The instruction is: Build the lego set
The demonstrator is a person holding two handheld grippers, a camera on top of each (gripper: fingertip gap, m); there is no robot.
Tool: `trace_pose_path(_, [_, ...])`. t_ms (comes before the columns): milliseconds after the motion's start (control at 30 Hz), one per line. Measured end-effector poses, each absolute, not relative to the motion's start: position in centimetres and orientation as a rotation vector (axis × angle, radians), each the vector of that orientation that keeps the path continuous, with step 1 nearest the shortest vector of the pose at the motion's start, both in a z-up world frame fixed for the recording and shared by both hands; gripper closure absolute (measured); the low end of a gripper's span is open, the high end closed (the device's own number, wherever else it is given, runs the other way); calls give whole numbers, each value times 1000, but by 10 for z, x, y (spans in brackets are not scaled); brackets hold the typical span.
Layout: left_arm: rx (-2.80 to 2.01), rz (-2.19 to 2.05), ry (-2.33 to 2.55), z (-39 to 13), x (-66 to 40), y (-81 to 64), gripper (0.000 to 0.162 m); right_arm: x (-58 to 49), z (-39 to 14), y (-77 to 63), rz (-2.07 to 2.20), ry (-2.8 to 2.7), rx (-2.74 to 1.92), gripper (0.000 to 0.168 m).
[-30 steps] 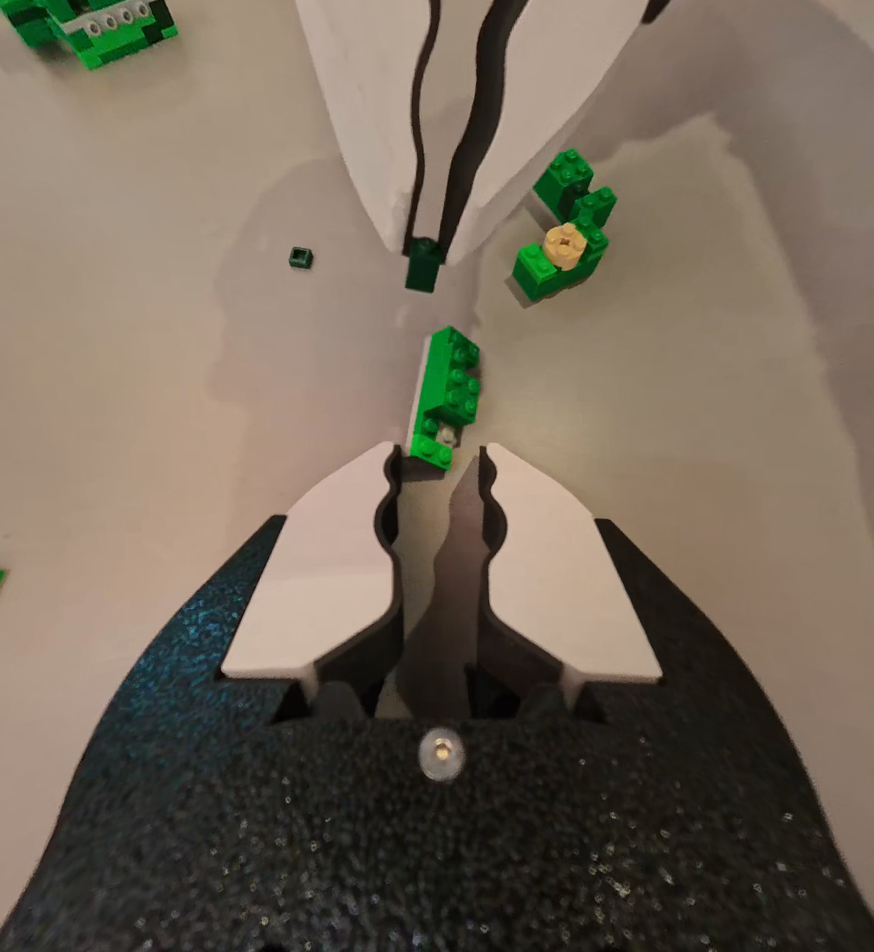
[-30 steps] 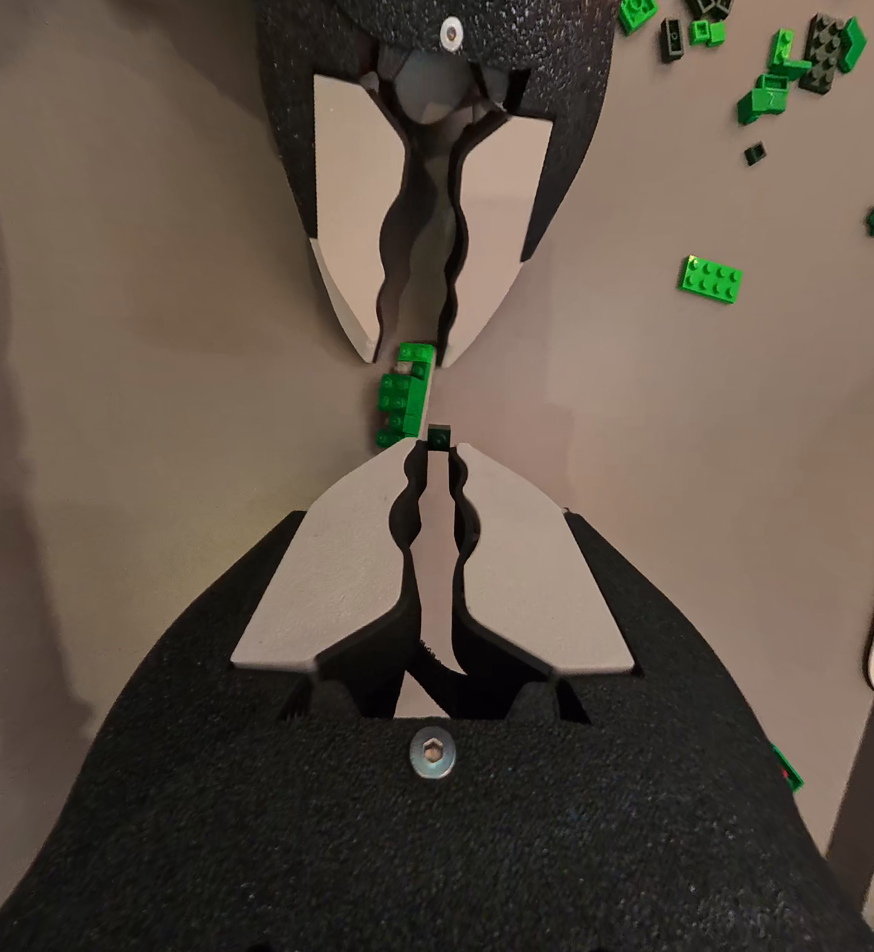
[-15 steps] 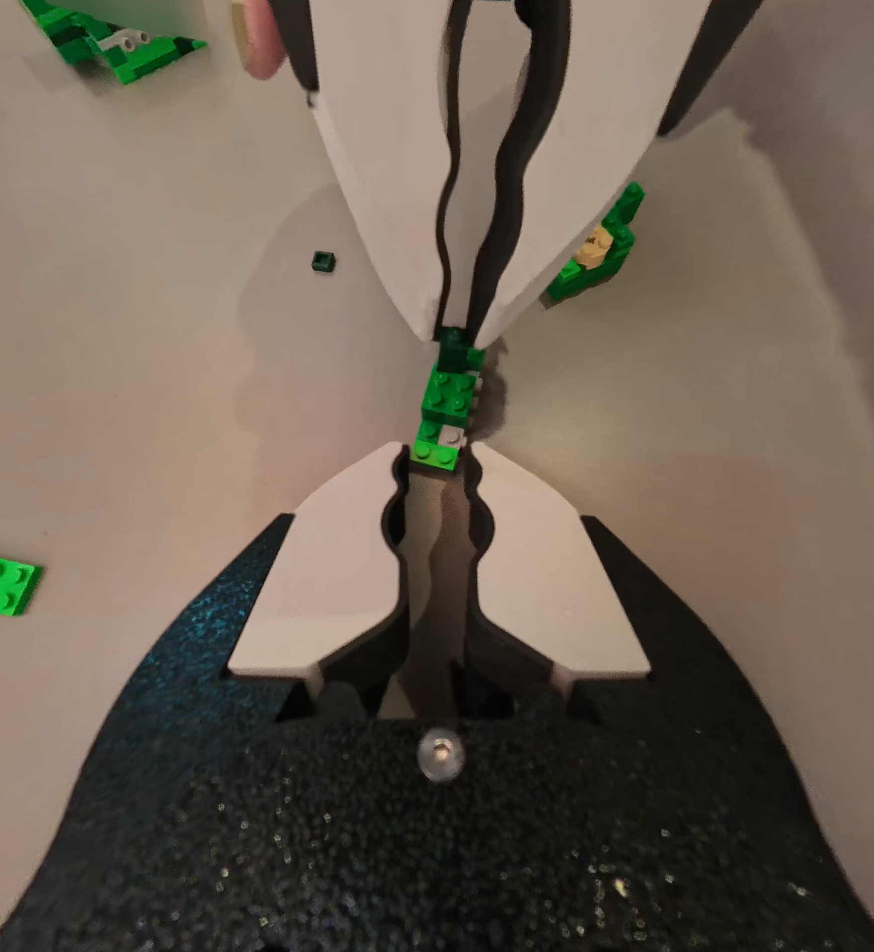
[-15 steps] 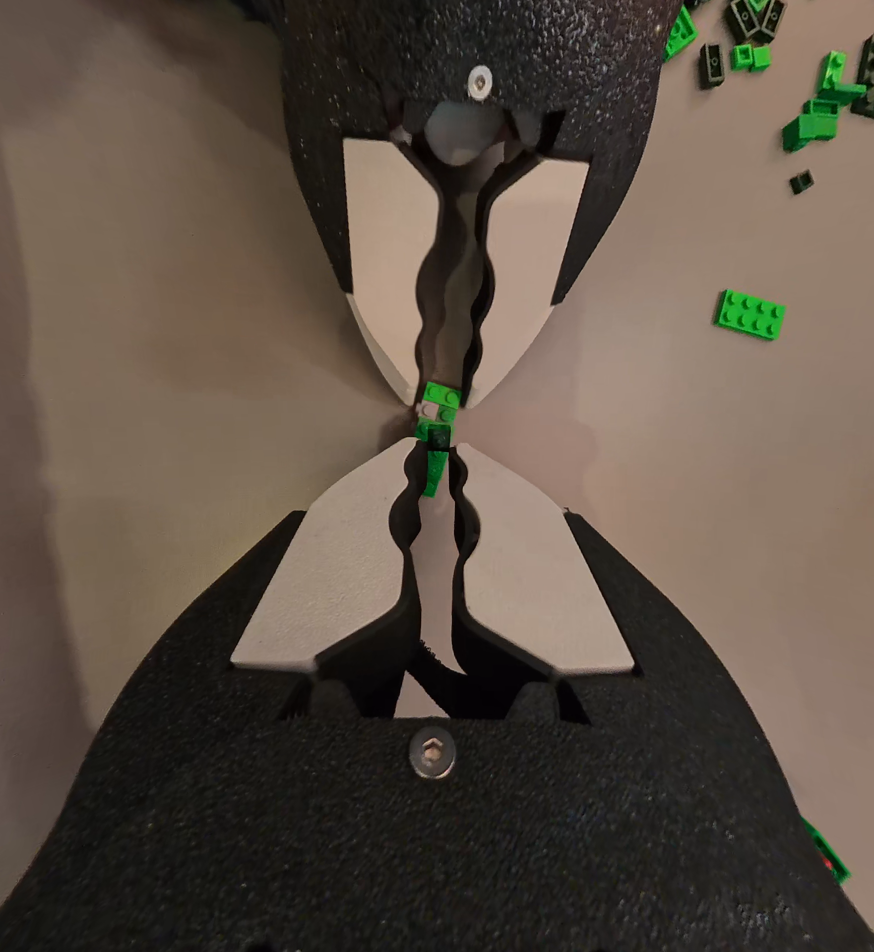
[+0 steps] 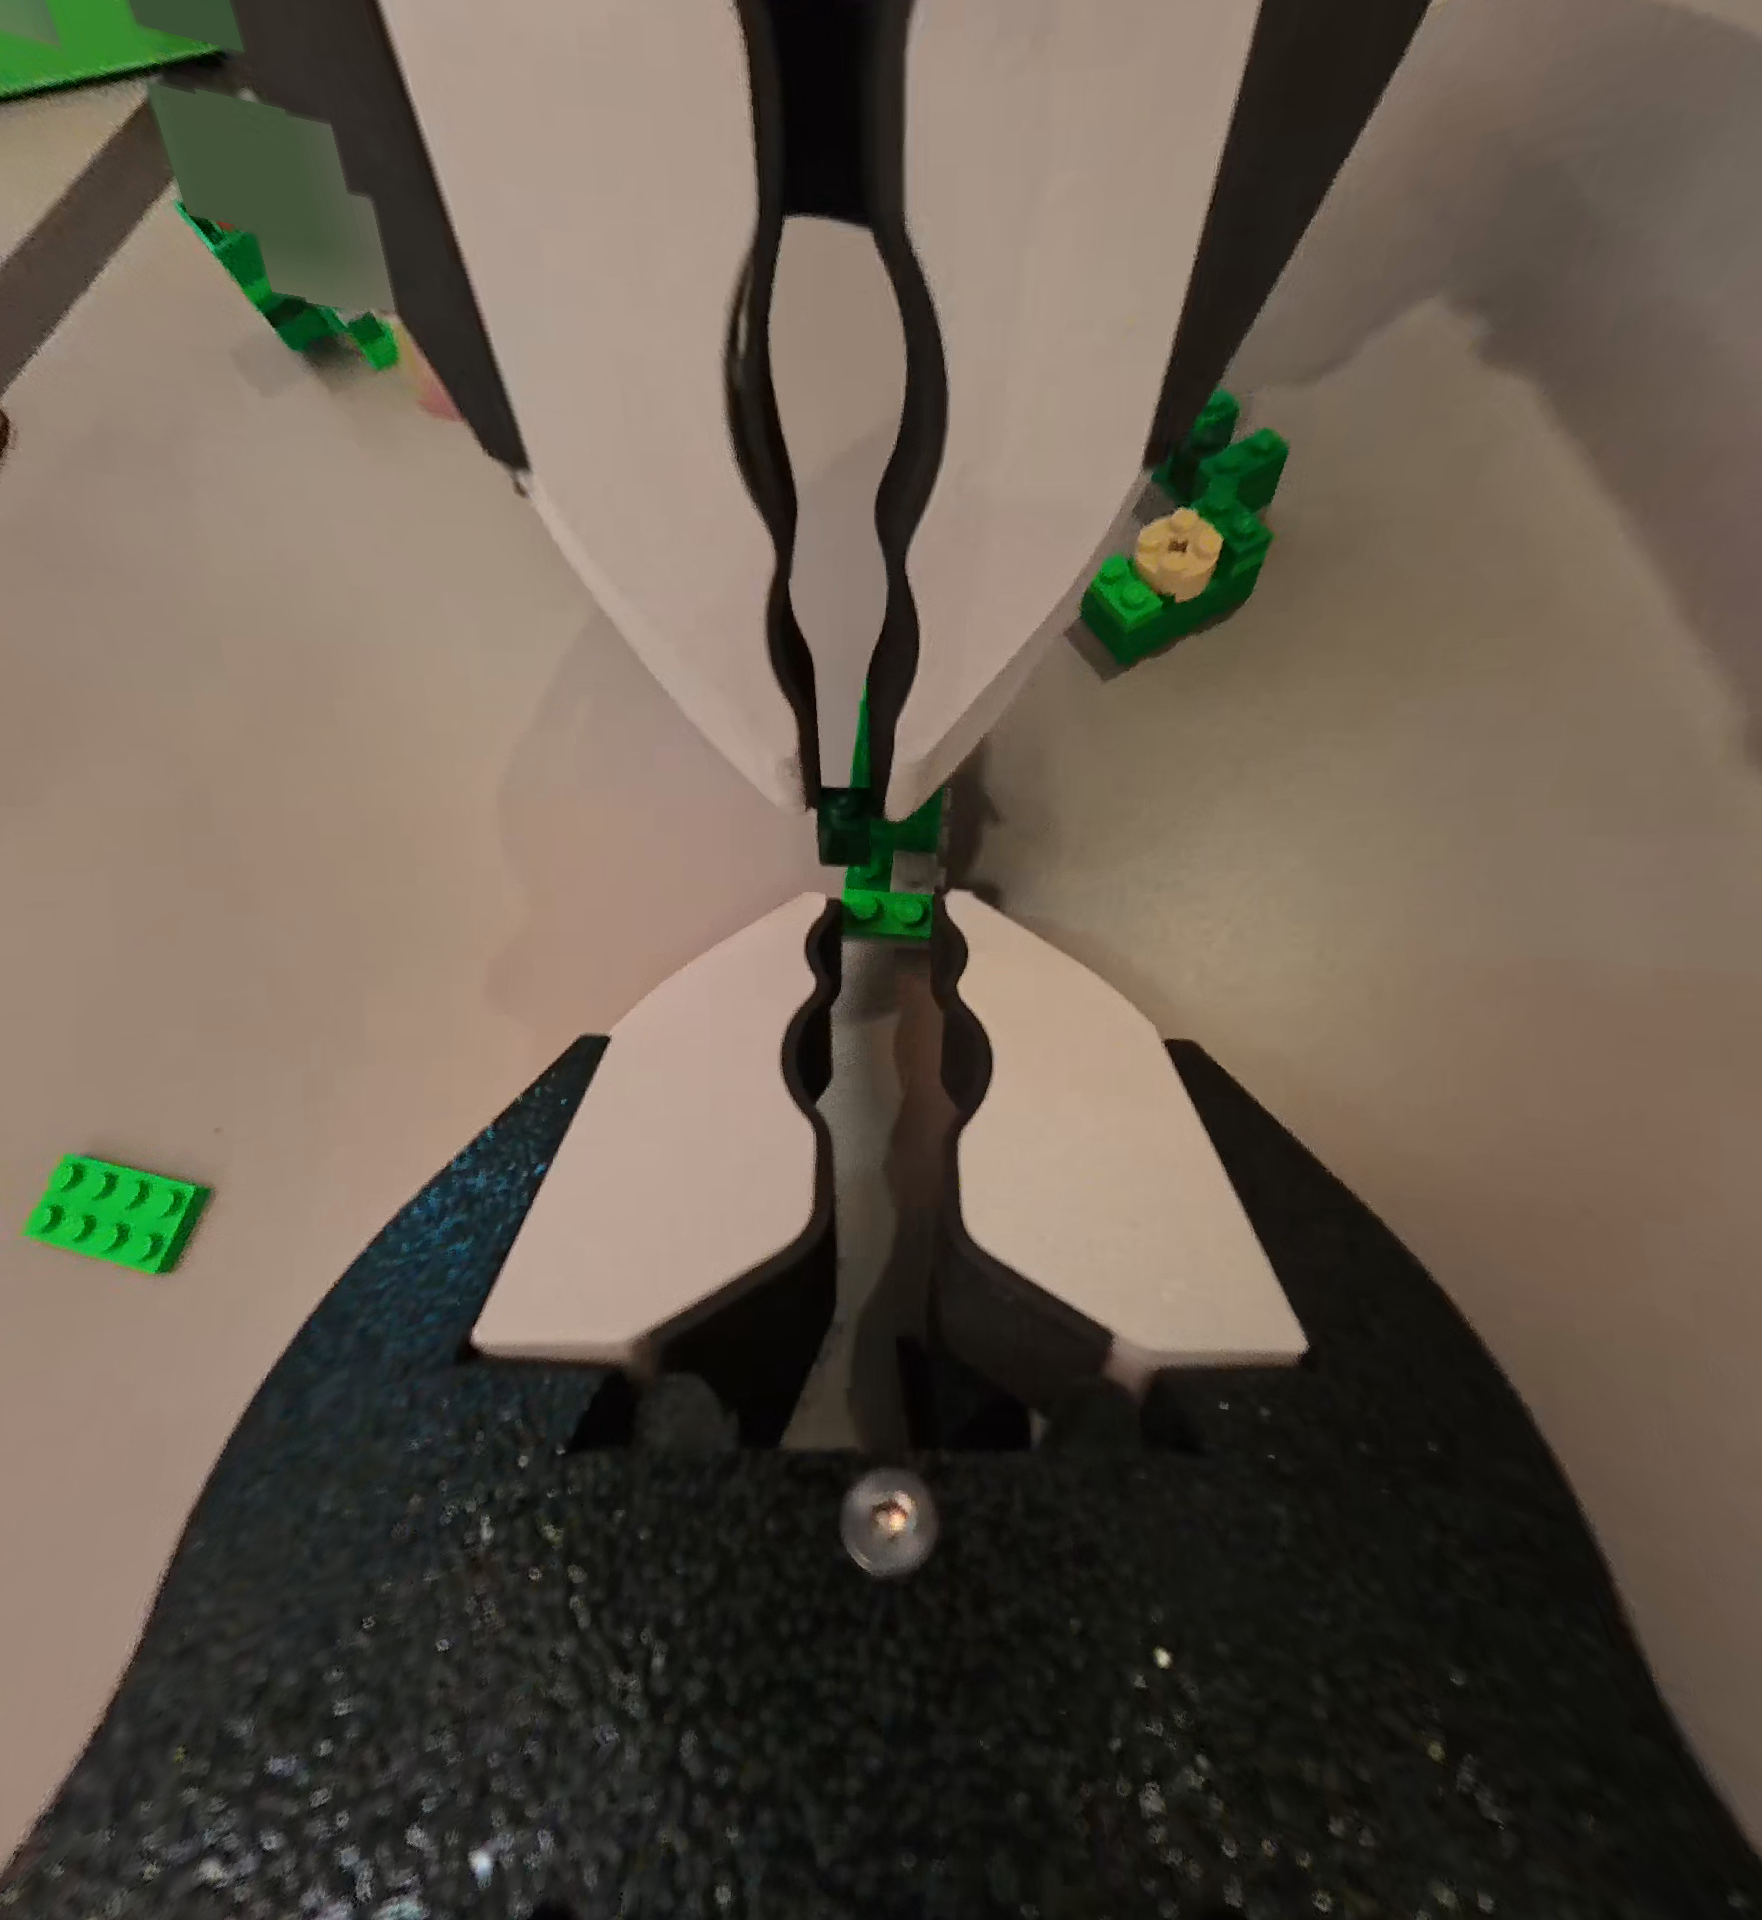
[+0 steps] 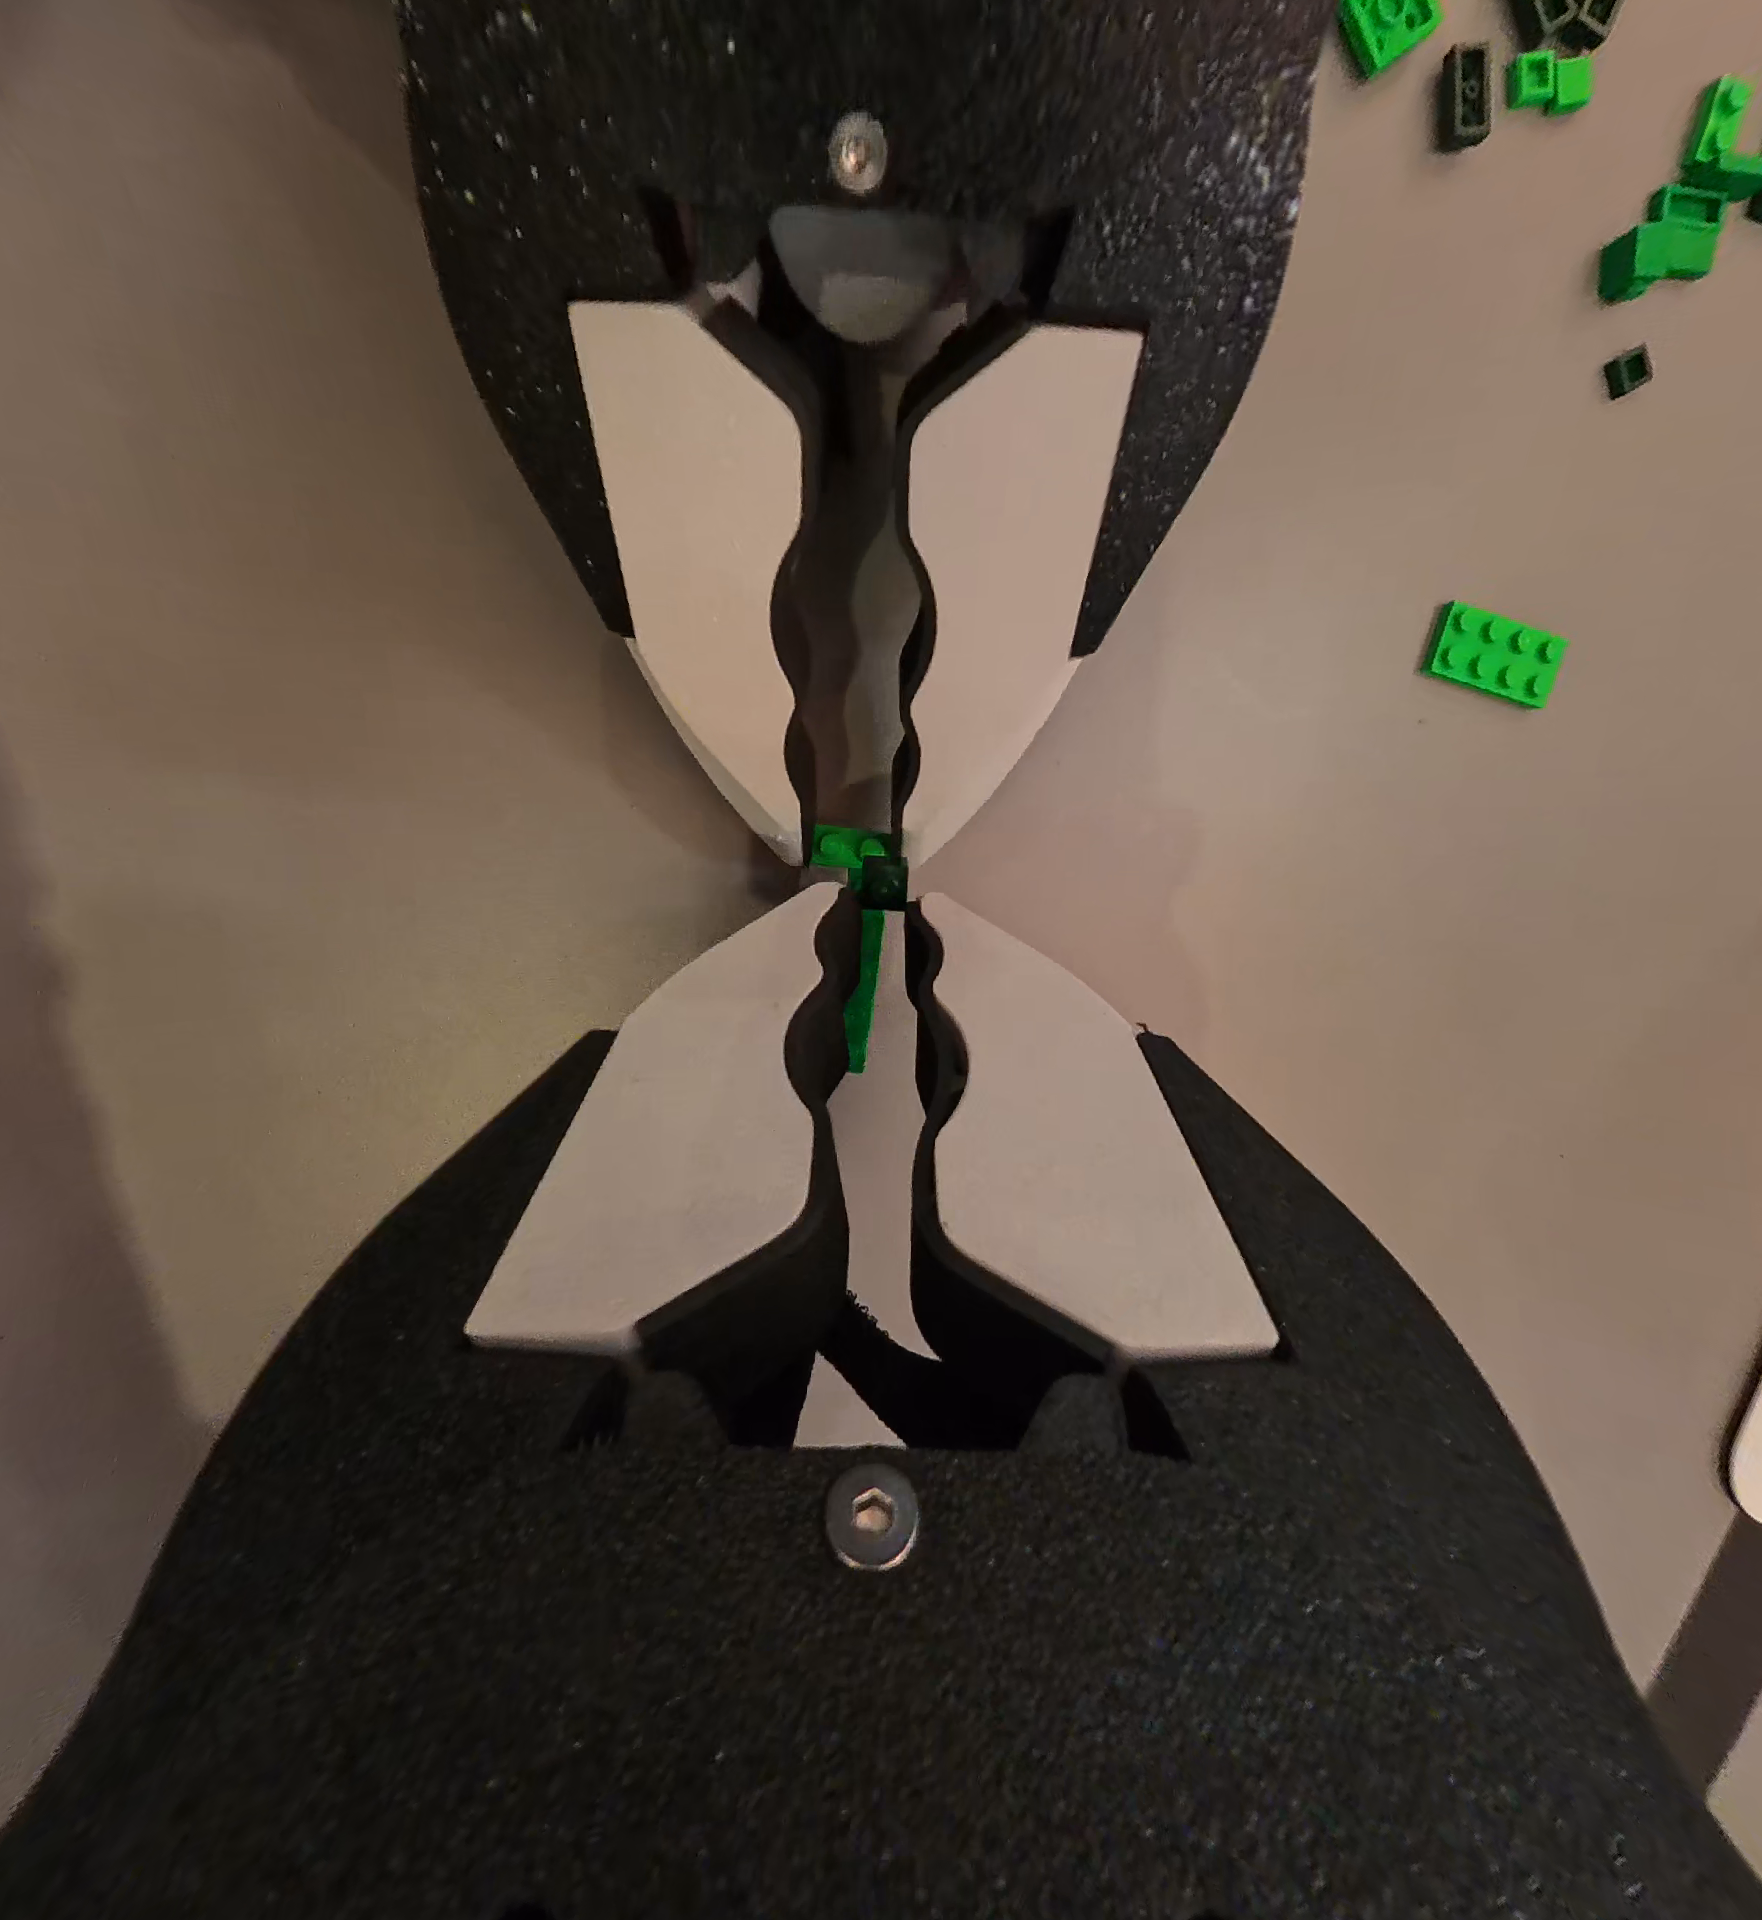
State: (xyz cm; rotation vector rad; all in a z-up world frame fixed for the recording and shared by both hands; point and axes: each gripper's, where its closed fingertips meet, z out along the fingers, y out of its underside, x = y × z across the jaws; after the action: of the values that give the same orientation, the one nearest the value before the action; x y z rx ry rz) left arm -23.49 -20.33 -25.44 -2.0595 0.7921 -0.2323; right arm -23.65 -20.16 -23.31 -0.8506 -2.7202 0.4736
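My left gripper point(image 5: 887, 912) is shut on a small bright green lego assembly point(image 5: 892, 883) with a grey piece in it. My right gripper point(image 5: 846, 800) faces it tip to tip and is shut on a small dark green brick point(image 5: 844, 826), which touches the assembly's upper left side. In the right wrist view my right gripper point(image 6: 877, 902) holds the dark brick point(image 6: 882, 881) against the assembly point(image 6: 841, 844) in the left gripper point(image 6: 856, 831). A thin green edge of the assembly point(image 6: 861, 997) shows between my right fingers.
A flat green plate point(image 5: 116, 1214) lies left on the beige table; it shows at the right in the right wrist view point(image 6: 1495, 655). A green build with a tan round piece point(image 5: 1183, 566) sits right. Loose green and dark bricks point(image 6: 1677, 229) lie scattered far off. Another green build point(image 5: 321, 322) stands behind. Only a small space, under 4 cm, lies between the two pairs of fingers.
The two grippers have come together tip to tip. The left gripper closed on the green assembly and lifted it; the dark brick in the right gripper now touches it.
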Motion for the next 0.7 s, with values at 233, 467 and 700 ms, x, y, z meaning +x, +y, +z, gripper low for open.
trace_pose_path(233, [-2043,-214,795,-253,-234,-202,146,-235,-235,-202,443,-2751,-874,161])
trace_pose_path(467, [-2036,-202,785,-251,-236,-202,147,-235,-239,-199,368,-2764,-904,161])
trace_pose_path(700, [-2041,-199,792,-252,-235,-202,146,-233,-240,-200,311,-2796,-917,160])
